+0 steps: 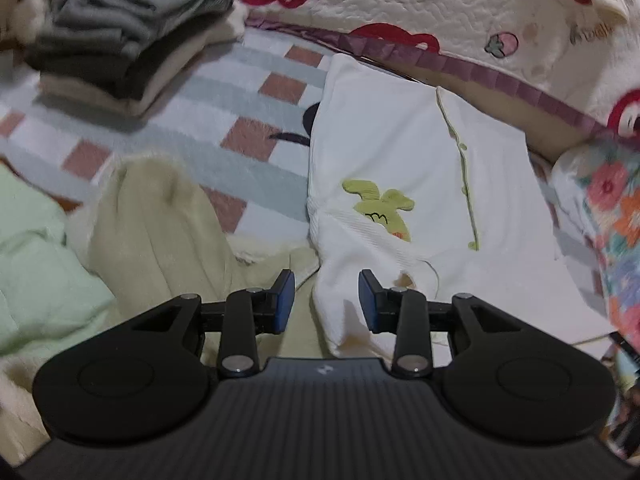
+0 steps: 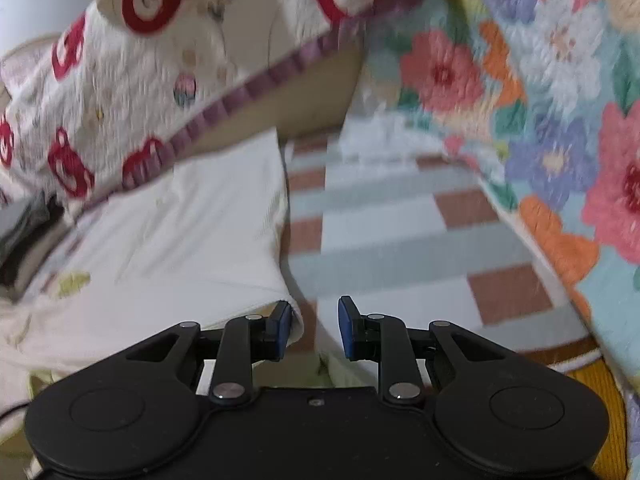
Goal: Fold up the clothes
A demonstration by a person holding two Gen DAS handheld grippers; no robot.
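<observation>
A white garment (image 1: 400,152) with a green cartoon patch and green piping lies partly folded on the checked bedspread (image 1: 240,92). My left gripper (image 1: 326,300) is open, its blue pads either side of the garment's near left corner. In the right wrist view the same white garment (image 2: 192,220) lies at left. My right gripper (image 2: 314,326) is open beside its near right corner, its left pad close to the hem. A pale yellow garment (image 1: 160,220) and a light green one (image 1: 28,248) lie crumpled at the left.
A stack of folded grey, dark and cream clothes (image 1: 120,28) sits at the far left. A white quilt with red bear prints (image 1: 460,4) runs along the back. A floral quilt (image 2: 540,100) lies on the right, over the bedspread (image 2: 400,232).
</observation>
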